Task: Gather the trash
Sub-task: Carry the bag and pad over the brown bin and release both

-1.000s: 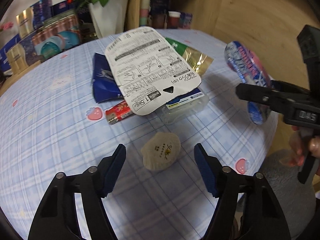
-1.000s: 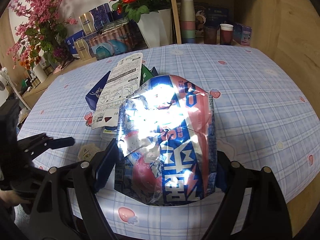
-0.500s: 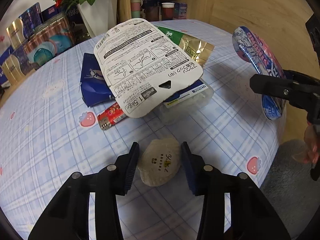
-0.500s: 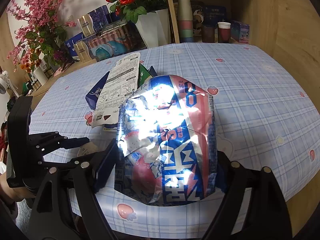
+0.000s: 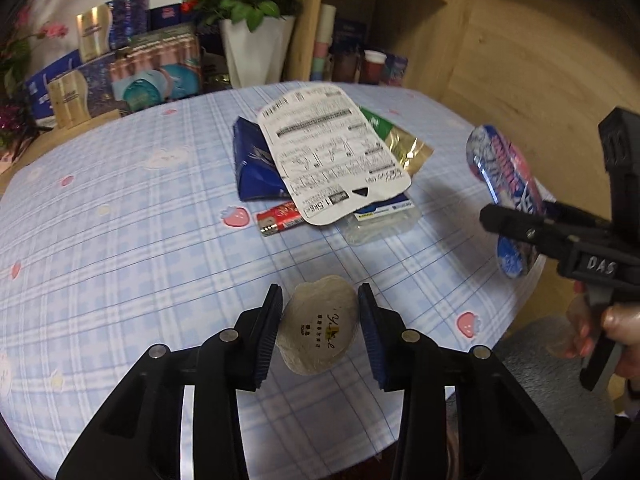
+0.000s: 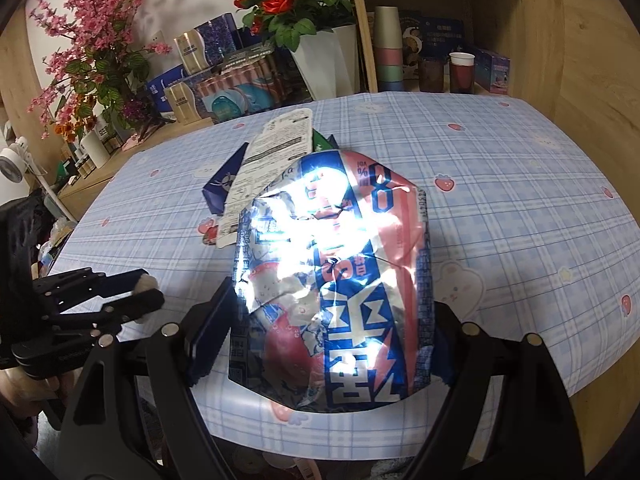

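Wooden walls and a shelf with paper cups stood behind the round table, which was covered with a blue checked cloth with small strawberry prints. A white vase of red roses and some boxed goods stood at the far edge.

On the middle of the table lay a heap of trash: a white printed card on top, a dark blue packet under its left side, a green and gold wrapper under its right side, a red wrapper and a clear plastic tray at its near edge.

The left gripper had a pale shell-shaped paper cup between its blue pads – the jaws were closing on it and both pads touched its sides. In the right wrist view the cup seemed to be above the cloth, near the table's edge.

The right gripper gripped a crumpled blue, pink and silver bag – its jaws stood wide, one pad on each side of the bag. It was held above the near edge of the table, well apart from the heap. Fingers of a hand were visible on its handle.
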{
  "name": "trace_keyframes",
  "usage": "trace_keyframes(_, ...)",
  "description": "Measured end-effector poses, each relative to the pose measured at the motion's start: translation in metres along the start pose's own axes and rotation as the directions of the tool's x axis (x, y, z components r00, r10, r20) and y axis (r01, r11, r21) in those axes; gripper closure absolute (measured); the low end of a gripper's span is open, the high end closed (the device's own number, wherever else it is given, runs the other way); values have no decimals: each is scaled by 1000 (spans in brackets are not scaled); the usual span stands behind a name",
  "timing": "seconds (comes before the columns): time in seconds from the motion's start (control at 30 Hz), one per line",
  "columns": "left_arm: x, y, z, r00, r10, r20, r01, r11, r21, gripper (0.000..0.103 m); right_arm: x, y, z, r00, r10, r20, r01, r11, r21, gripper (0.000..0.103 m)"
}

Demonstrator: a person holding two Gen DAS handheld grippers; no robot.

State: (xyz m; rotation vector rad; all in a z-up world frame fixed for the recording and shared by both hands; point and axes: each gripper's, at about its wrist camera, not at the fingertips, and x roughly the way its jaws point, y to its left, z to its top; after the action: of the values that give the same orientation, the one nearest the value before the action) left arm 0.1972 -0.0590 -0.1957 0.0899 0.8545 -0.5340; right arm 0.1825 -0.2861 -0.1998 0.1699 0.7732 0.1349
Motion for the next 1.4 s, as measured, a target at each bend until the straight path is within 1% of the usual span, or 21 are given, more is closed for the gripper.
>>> trace_keyframes(0.1, -16, 1, -2, 1000, 3, 25, -2, 1000, -19, 65, -6, 7, -2, 1000, 9, 4, -9, 1000, -8, 22)
trace_keyframes(0.3, -57, -2, -15, 997, 10, 77, -4, 998, -65, 65, -19, 24, -9, 999, 34, 8, -34, 999, -28, 22)
trace_keyframes(0.47, -91, -5, -28, 992, 2, 125, 12, 994, -108, 65, -33, 35, -17, 999, 54, 8, -54, 998, -40, 22)
trace_keyframes(0.87, -152, -22, -59, 980, 15, 198, 11, 992, -126, 65, -73, 61, -52, 996, 85, -13, -86, 993, -82, 22)
trace_keyframes(1.1, -174, -28, -76, 975, 25, 220, 4, 992, -129, 65, -86, 74, -75, 993, 105, -46, -110, 989, -103, 22)
trace_keyframes(1.4, -188, -29, -90, 972, 27, 235, 7, 990, -143, 65, -89, 90, -100, 982, 143, -124, -158, 981, -117, 22)
